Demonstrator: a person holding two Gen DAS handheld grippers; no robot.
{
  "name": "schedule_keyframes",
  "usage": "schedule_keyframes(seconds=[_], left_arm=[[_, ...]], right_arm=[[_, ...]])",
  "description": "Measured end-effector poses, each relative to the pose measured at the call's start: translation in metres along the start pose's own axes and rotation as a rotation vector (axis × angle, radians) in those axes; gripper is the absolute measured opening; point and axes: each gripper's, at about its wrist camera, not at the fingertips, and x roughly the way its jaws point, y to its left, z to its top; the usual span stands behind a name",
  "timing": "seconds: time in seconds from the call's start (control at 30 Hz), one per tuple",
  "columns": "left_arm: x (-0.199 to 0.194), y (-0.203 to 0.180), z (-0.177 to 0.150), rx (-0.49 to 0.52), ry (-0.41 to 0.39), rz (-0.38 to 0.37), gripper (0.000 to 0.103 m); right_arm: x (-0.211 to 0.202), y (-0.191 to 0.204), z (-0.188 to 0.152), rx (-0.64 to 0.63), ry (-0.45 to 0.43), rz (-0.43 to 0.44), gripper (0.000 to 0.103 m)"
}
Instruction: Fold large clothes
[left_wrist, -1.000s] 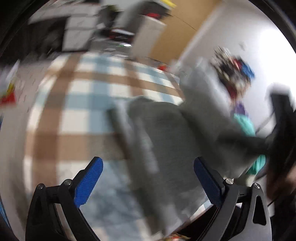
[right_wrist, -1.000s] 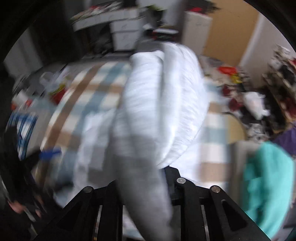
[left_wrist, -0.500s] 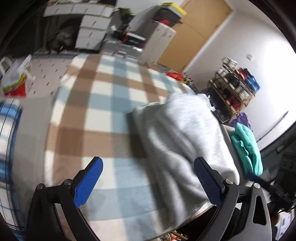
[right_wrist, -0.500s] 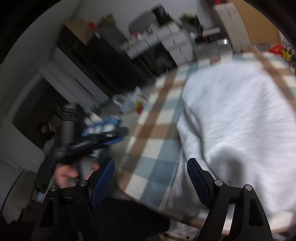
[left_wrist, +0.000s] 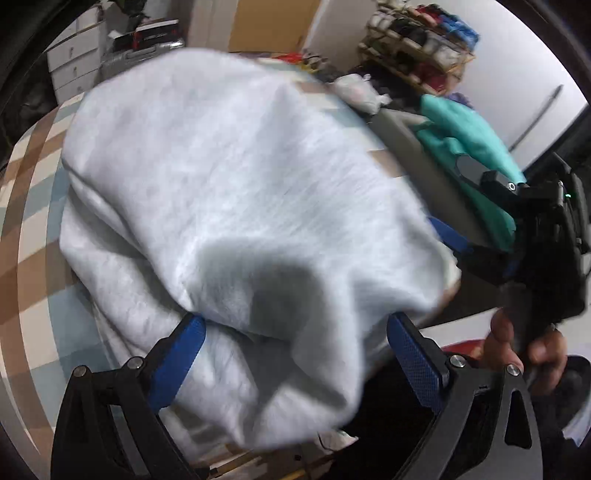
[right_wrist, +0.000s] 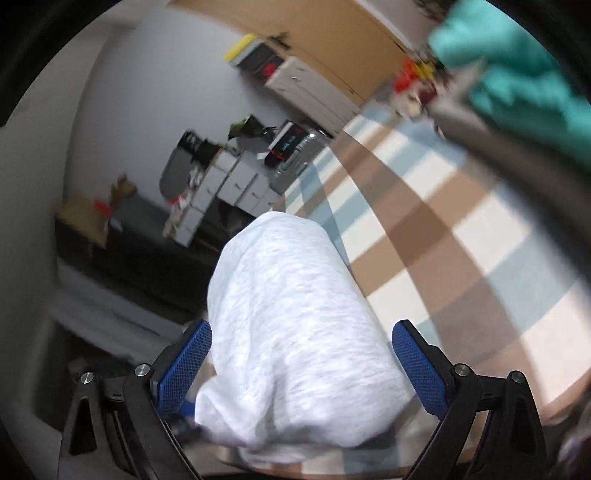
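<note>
Checked blanket (right_wrist: 454, 236) in brown, blue and white covers the bed, and on it lies the grey garment (left_wrist: 236, 192), bunched into a soft heap. Teal clothing (left_wrist: 469, 147) sits beside it, a shoe rack (left_wrist: 417, 33) and white drawers (right_wrist: 240, 184) beyond. Left gripper (left_wrist: 295, 343) gapes wide, cloth between its blue pads, unpinched. Right gripper (right_wrist: 301, 354) is opening, garment loose between; a second ago it was clamped on the fabric, held aloft.

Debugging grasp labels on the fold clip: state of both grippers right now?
Left gripper: open, grey garment bunched between its jaws, not pinched.
Right gripper: jaws opening, garment fold between them, pads not pressing.
</note>
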Motion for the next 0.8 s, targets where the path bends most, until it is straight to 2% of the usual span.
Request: schedule_keyframes(seconds=[0.03, 0.07, 0.13, 0.17, 0.2, 0.23, 0.33, 0.43, 0.6, 0.67, 0.73, 0.8], left_arm=[[-0.001, 0.003, -0.002, -0.011, -0.021, -0.012, 0.075], [-0.005, 0.008, -0.004, -0.018, -0.051, -0.029, 0.063], [-0.012, 0.017, -0.009, -0.034, -0.067, -0.063, 0.036], [-0.016, 0.021, -0.014, -0.043, -0.085, -0.088, 0.032], [-0.021, 0.026, -0.02, -0.041, -0.12, -0.087, 0.025], [-0.027, 0.026, -0.024, -0.032, -0.145, -0.072, 0.023], [-0.05, 0.033, -0.044, -0.041, -0.244, -0.055, 0.015], [-0.071, 0.052, -0.06, -0.06, -0.308, -0.066, 0.011], [-0.056, 0.089, -0.075, -0.182, -0.258, -0.006, 0.011], [-0.055, 0.102, -0.082, -0.249, -0.238, -0.002, 0.017], [-0.058, 0.11, -0.087, -0.291, -0.236, 0.031, 0.027], [-0.066, 0.105, -0.091, -0.297, -0.234, 0.065, 0.027]], right_arm=[[0.008, -0.002, -0.003, 0.008, 0.002, -0.01, 0.1], [0.016, -0.005, -0.003, 0.02, 0.047, -0.043, 0.099], [0.022, -0.004, -0.003, 0.036, 0.079, -0.011, 0.095], [0.023, -0.001, -0.004, 0.021, 0.083, -0.039, 0.082], [0.023, 0.004, -0.004, -0.007, 0.088, -0.091, 0.064], [0.022, 0.003, -0.006, -0.026, 0.098, -0.09, 0.045], [0.019, 0.013, -0.017, -0.103, 0.134, -0.078, 0.041], [0.026, 0.033, -0.029, -0.217, 0.151, -0.095, 0.043], [0.054, 0.073, -0.063, -0.488, 0.258, -0.148, 0.051], [0.067, 0.083, -0.078, -0.586, 0.299, -0.205, 0.054], [0.08, 0.091, -0.093, -0.683, 0.33, -0.264, 0.054], [0.089, 0.092, -0.1, -0.724, 0.338, -0.283, 0.055]])
